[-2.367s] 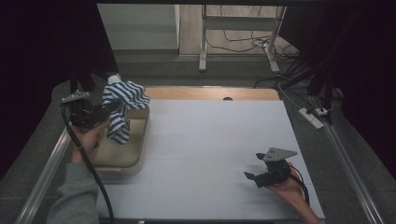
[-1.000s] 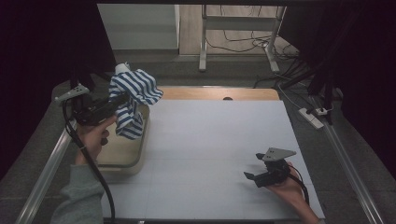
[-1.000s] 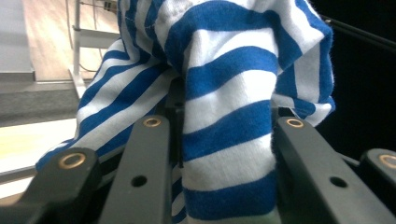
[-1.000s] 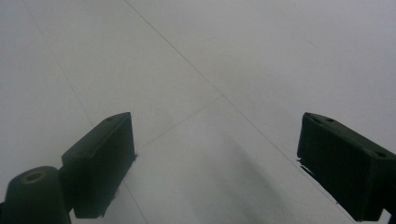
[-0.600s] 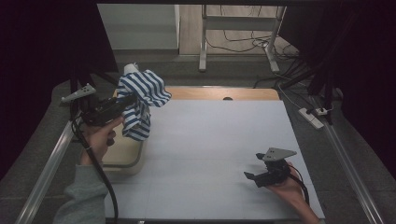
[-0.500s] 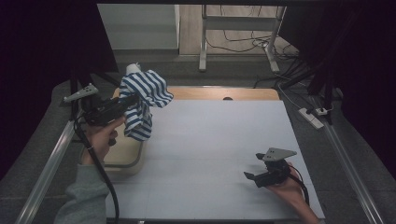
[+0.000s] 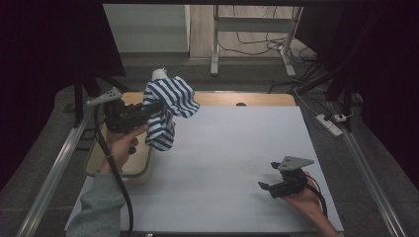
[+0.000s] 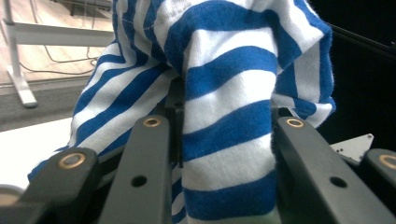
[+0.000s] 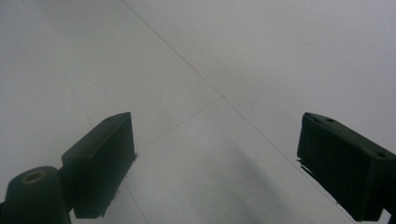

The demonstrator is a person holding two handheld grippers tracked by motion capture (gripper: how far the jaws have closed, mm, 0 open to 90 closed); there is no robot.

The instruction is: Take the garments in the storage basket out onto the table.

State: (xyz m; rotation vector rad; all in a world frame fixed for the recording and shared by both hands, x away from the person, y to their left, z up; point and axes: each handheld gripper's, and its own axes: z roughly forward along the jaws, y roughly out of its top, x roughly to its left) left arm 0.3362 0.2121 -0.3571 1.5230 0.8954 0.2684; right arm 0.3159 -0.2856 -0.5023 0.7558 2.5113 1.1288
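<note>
A blue-and-white striped cloth hangs bunched in the air over the left part of the white table. My left gripper is shut on it, held level and pointing right. In the left gripper view the striped cloth drapes over and between the two black jaws and hides their tips. At the table's front right my right gripper rests low on the surface, open, with nothing between its jaws. Bare white table lies under the right gripper in its own view.
A shallow beige tub sits at the table's left edge, below the left hand. A metal rail runs along the left side and another along the right. A power strip lies beyond the right edge.
The left gripper has lifted the striped cloth out of the tub and carried it rightward and a little up, over the table's edge. The right gripper has stayed where it was.
</note>
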